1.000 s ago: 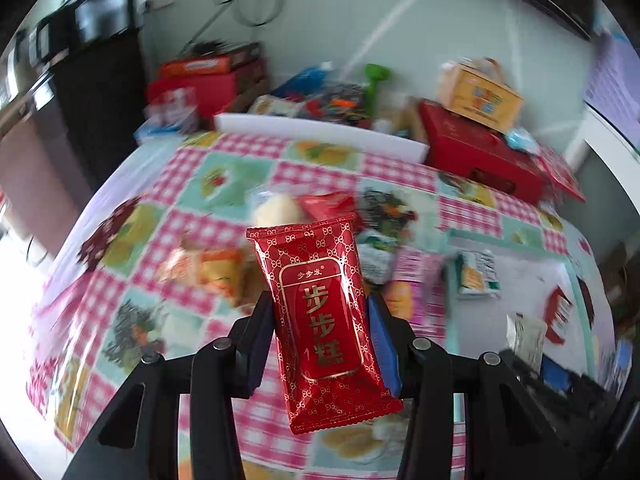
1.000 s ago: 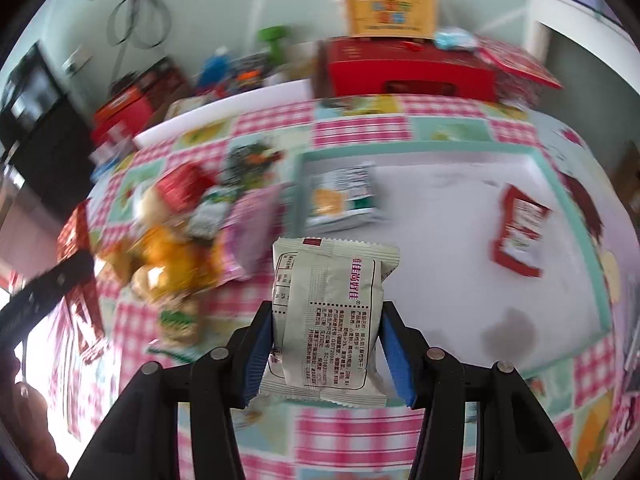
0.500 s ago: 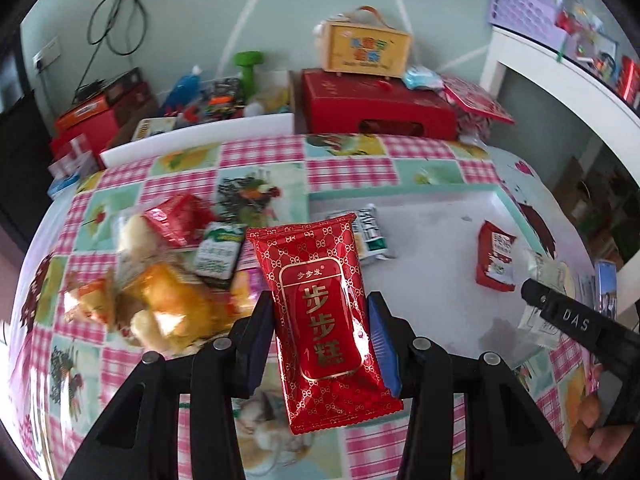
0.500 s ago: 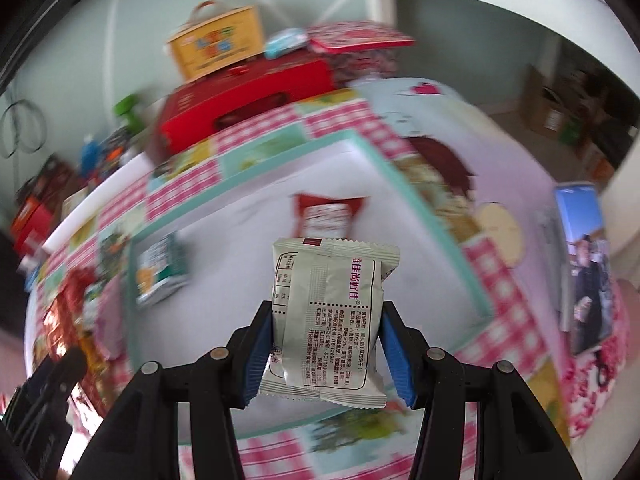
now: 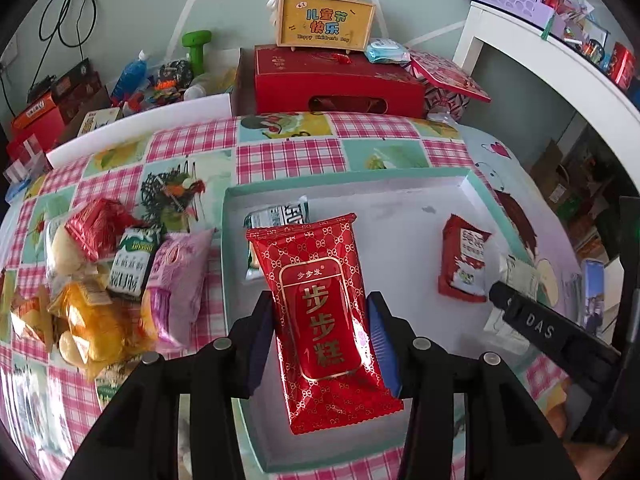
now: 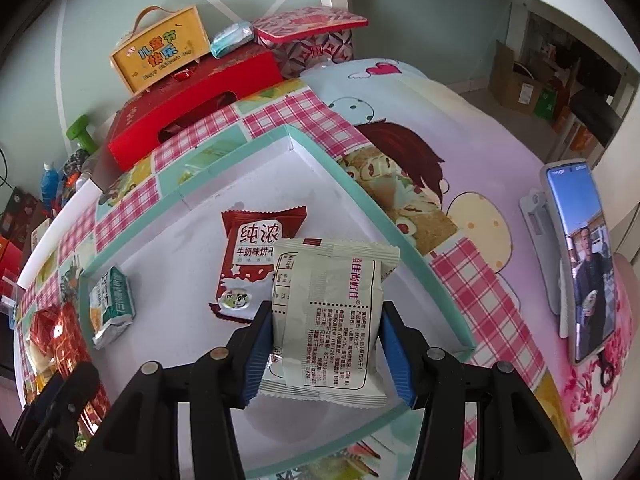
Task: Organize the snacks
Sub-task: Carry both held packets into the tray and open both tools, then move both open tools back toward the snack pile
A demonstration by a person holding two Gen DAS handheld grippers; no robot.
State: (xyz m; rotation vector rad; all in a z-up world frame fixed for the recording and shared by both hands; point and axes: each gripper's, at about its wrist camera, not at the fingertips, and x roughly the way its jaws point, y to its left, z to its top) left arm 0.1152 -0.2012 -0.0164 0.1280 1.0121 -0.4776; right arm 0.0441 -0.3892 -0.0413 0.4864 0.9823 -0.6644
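My left gripper (image 5: 320, 344) is shut on a long red snack packet with gold characters (image 5: 320, 312), held above the near left part of the shallow teal-rimmed white tray (image 5: 400, 200). My right gripper (image 6: 324, 336) is shut on a pale green-white snack packet (image 6: 328, 312), held above the tray (image 6: 344, 184) near its right side. In the tray lie a dark red biscuit packet (image 6: 252, 256) and a small green-white packet (image 6: 110, 300); both also show in the left wrist view, the red one (image 5: 462, 258) and the green-white one (image 5: 280, 216).
A heap of loose snacks (image 5: 104, 280) lies on the checked tablecloth left of the tray. A red gift box (image 5: 336, 84) and a yellow carry box (image 5: 324, 20) stand at the back. A phone on a stand (image 6: 580, 256) is right of the tray.
Both grippers swung right, from over the snack heap to over the tray, each still holding its packet. The right gripper now hovers near the dark red packet.
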